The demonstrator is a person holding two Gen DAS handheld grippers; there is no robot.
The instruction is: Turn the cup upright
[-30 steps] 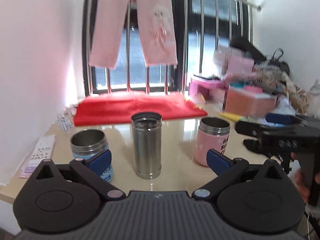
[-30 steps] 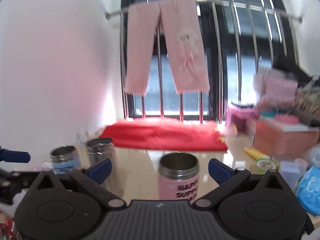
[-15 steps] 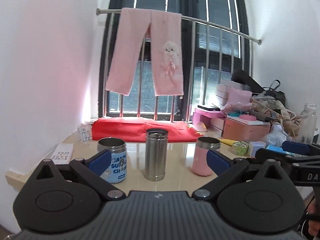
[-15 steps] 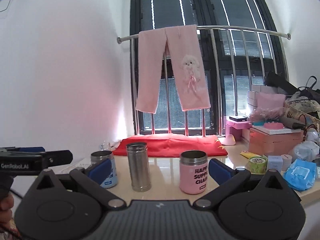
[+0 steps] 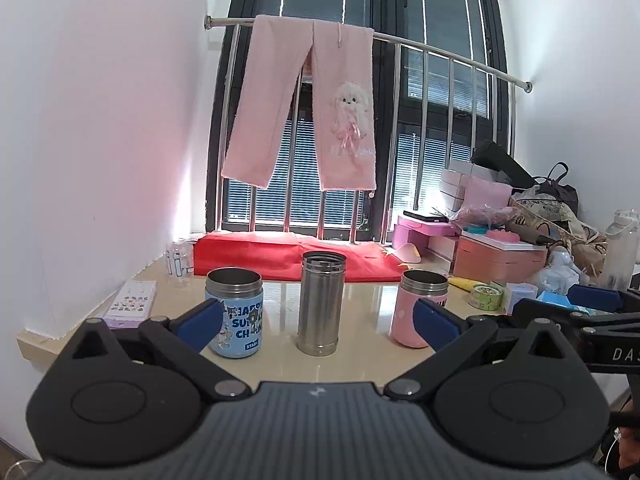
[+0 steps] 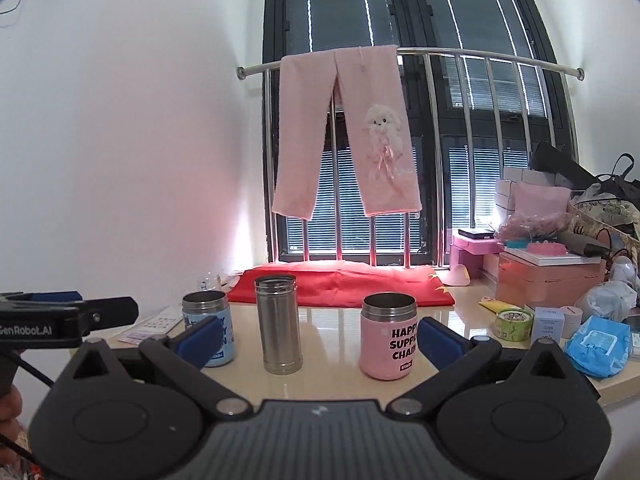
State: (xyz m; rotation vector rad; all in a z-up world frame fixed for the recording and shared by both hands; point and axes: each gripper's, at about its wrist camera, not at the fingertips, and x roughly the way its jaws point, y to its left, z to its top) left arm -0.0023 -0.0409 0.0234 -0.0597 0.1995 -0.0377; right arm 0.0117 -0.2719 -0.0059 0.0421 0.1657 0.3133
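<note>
Three cups stand upright with open mouths up on the beige table (image 5: 360,364): a blue printed cup (image 5: 235,314) at left, a tall steel cup (image 5: 321,307) in the middle, a pink cup (image 5: 420,307) at right. They also show in the right wrist view as the blue cup (image 6: 208,326), the steel cup (image 6: 279,322) and the pink cup (image 6: 389,336). My left gripper (image 5: 318,320) is open and empty, back from the cups. My right gripper (image 6: 316,338) is open and empty, also held back.
A red cloth (image 5: 296,254) lies at the table's back under barred windows with pink trousers (image 5: 316,108) hanging. Boxes and bags (image 6: 548,276) crowd the right side. A blue wipes pack (image 6: 598,344) and small tin (image 6: 512,322) sit at right. A sticker sheet (image 5: 130,302) lies at left.
Both grippers have drawn back and risen away from the cups, so the cups look smaller and farther. The cups have not moved.
</note>
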